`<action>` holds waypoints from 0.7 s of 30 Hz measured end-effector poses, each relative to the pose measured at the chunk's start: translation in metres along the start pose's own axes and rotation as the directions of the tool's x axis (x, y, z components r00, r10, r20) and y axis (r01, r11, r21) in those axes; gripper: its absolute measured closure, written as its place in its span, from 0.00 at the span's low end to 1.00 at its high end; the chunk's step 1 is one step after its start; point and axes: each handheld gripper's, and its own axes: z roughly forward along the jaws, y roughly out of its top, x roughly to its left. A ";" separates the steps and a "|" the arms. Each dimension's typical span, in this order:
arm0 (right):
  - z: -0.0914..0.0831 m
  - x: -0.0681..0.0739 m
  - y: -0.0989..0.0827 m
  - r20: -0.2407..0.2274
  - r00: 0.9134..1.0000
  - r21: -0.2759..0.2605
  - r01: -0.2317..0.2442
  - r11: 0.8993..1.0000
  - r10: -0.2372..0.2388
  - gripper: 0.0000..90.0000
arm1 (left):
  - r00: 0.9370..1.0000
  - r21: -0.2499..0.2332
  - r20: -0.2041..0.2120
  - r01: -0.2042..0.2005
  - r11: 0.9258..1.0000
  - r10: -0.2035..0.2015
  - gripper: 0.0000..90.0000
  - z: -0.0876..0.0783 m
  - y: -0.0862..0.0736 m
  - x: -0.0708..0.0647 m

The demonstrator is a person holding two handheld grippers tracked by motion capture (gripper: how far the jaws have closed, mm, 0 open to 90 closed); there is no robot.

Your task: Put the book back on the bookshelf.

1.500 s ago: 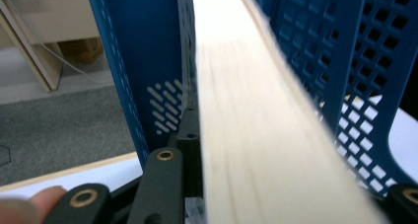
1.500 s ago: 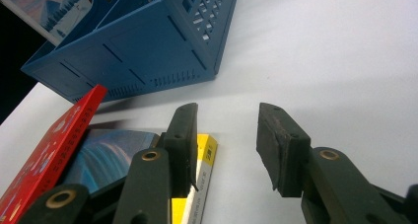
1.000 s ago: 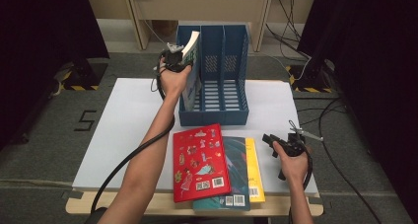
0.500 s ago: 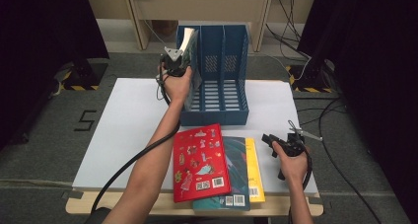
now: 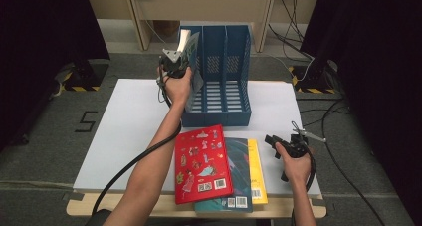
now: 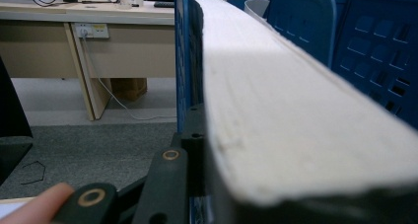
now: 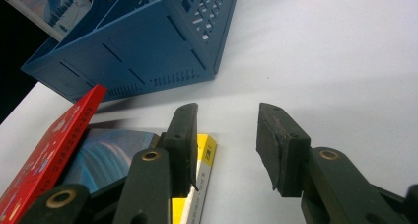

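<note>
A thick book [image 5: 188, 43] stands tilted in the leftmost compartment of the blue file holder [image 5: 224, 114]. My left gripper [image 5: 175, 61] grips it from the near side. Its jaws have just been opening a little, with the book still between them. In the left gripper view the white page edge of the book [image 6: 276, 105] runs away from me, and the left finger [image 6: 194, 135] lies against its cover. My right gripper [image 5: 272, 142] rests open on the table at the right of the flat books, with nothing between its jaws [image 7: 226, 118].
A red book [image 5: 201, 161] lies on a teal book [image 5: 239, 154] and a yellow book [image 5: 255, 171] near the front edge of the white table [image 5: 129, 121]. The holder's two right compartments hold nothing. Cables run over the floor at the right.
The left hand and the book have shifted slightly to the left at the holder's left compartment. The right gripper has kept still.
</note>
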 end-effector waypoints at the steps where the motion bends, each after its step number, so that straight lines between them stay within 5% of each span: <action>1: 0.000 0.000 0.000 0.000 1.000 -0.001 0.001 1.000 -0.001 0.67 | 1.000 0.004 0.003 0.004 1.000 -0.004 0.76 -0.001 0.000 0.001; 11: -0.002 0.001 0.001 0.009 1.000 -0.011 0.004 1.000 -0.004 0.67 | 0.996 0.069 0.083 0.030 0.997 -0.036 0.46 -0.013 -0.001 0.009; 21: -0.003 0.008 0.004 0.009 1.000 -0.009 0.016 1.000 -0.016 0.67 | 0.991 0.093 0.129 0.025 0.995 -0.036 0.34 -0.035 -0.006 0.015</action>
